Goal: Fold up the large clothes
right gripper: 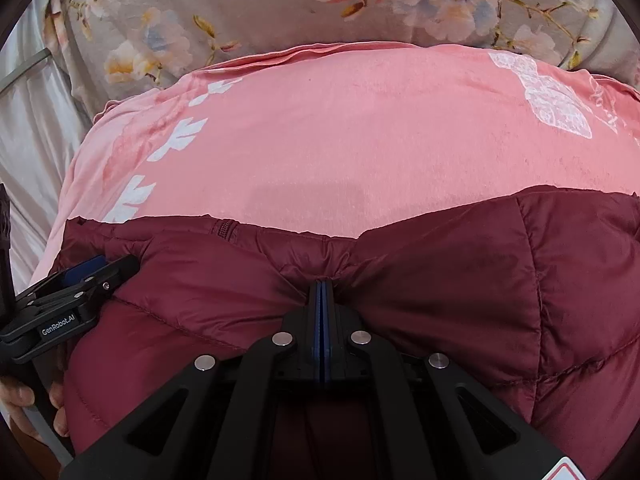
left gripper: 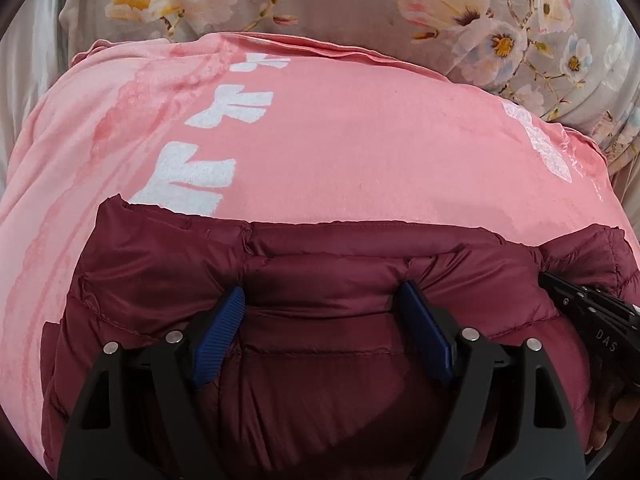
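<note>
Jacket (left gripper: 320, 352), one, maroon, on one pink cloth (left gripper: 340, 140) | my left gripper (left gripper: 324, 304) fingers spread over it | right gripper (right gripper: 322, 286) fingers pinch it closed

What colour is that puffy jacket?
Dark maroon puffy jacket, seen best in the right wrist view.

Maroon puffer jacket (left gripper: 320, 360) — lower part cut off by the frame edge and hidden behind gripper linkages. Pink blanket (left gripper: 340, 140) — near portion covered by the jacket; white print cropped, illegible. Holder's fingers (right gripper: 18, 396) — only partly seen at the left edge.
</note>
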`<state>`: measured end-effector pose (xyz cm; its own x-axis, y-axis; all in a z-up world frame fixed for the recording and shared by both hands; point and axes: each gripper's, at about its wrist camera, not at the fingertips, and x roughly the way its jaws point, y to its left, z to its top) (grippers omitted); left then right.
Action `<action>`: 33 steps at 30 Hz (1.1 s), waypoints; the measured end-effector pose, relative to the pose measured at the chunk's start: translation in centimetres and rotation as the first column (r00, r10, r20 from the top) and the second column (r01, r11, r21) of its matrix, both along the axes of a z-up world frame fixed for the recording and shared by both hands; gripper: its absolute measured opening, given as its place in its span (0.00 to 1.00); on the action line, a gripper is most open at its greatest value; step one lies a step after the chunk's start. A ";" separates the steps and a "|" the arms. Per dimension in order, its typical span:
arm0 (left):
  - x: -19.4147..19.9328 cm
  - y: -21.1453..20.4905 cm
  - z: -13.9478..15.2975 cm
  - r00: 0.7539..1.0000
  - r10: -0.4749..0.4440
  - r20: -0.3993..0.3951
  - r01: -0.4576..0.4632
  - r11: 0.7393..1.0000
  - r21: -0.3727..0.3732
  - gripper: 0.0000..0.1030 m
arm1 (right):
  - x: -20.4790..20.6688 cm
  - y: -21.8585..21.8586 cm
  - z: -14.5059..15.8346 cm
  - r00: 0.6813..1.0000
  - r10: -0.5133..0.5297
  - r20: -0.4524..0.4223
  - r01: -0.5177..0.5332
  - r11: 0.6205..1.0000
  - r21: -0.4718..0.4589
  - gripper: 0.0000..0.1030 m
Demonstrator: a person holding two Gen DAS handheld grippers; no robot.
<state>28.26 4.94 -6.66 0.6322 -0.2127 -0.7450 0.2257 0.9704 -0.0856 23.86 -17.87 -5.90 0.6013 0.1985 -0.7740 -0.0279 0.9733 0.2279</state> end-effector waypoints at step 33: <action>0.7 9.5 0.4 0.974 0.222 -0.047 -0.225 0.971 -0.084 0.74 | 1.7 12.0 0.9 0.986 0.162 -0.049 -0.158 0.984 0.081 0.00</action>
<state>28.95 14.40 -6.22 0.6438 -0.1349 -0.7532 -0.0011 0.9842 -0.1772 25.57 -5.89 -4.98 0.5137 0.3485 -0.7840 -0.1673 0.9369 0.3069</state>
